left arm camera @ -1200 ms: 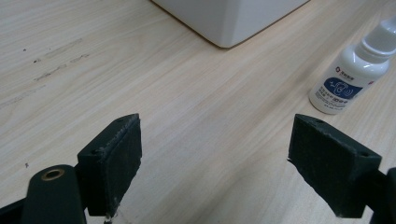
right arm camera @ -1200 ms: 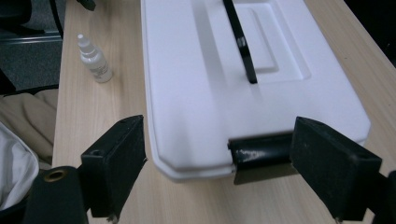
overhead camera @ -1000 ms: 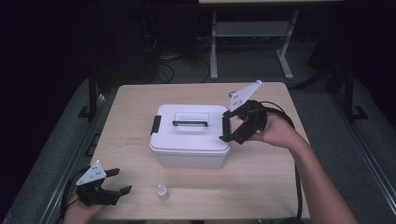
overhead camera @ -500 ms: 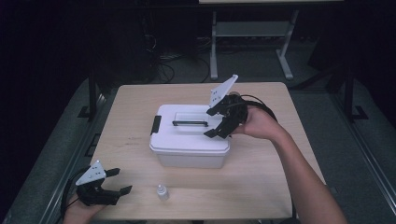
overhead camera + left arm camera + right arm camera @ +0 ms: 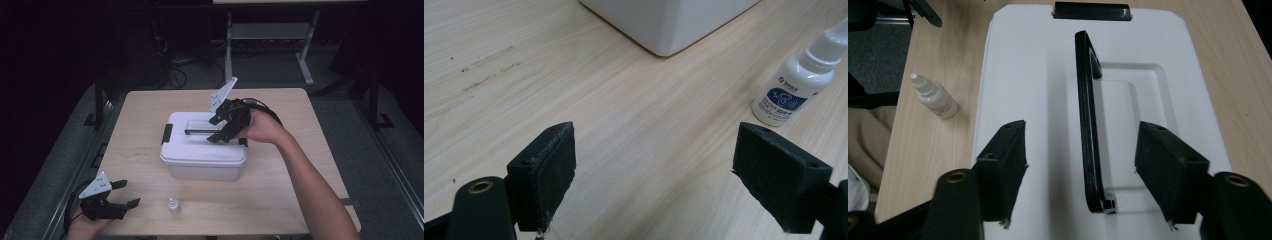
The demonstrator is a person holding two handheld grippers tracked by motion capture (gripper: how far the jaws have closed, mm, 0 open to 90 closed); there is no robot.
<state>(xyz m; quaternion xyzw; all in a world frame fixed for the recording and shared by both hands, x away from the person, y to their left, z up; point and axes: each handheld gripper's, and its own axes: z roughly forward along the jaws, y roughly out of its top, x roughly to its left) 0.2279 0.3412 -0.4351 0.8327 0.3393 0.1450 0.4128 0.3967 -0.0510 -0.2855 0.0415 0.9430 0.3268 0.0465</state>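
Note:
A white lidded box (image 5: 202, 150) stands mid-table with a black handle (image 5: 197, 131) lying flat on its lid. My right gripper (image 5: 212, 131) hovers over the lid's right end. In the right gripper view its jaws (image 5: 1080, 160) straddle the near end of the handle (image 5: 1086, 120); they have just been closing, and the pads stand clear of the handle on both sides. My left gripper (image 5: 129, 193) rests open at the table's front left corner, nothing between its jaws (image 5: 654, 170). A small white dropper bottle (image 5: 173, 206) stands to its right.
The box has a black latch (image 5: 166, 134) on its left end, seen at the far end of the lid (image 5: 1092, 10) from the right gripper. The bottle (image 5: 796, 85) stands apart from the box corner (image 5: 669, 20). The wooden table (image 5: 280, 195) has dark floor around it.
My right gripper has moved left from beside the box's right end to over the lid and handle, with its jaws narrower. The left gripper has stayed put.

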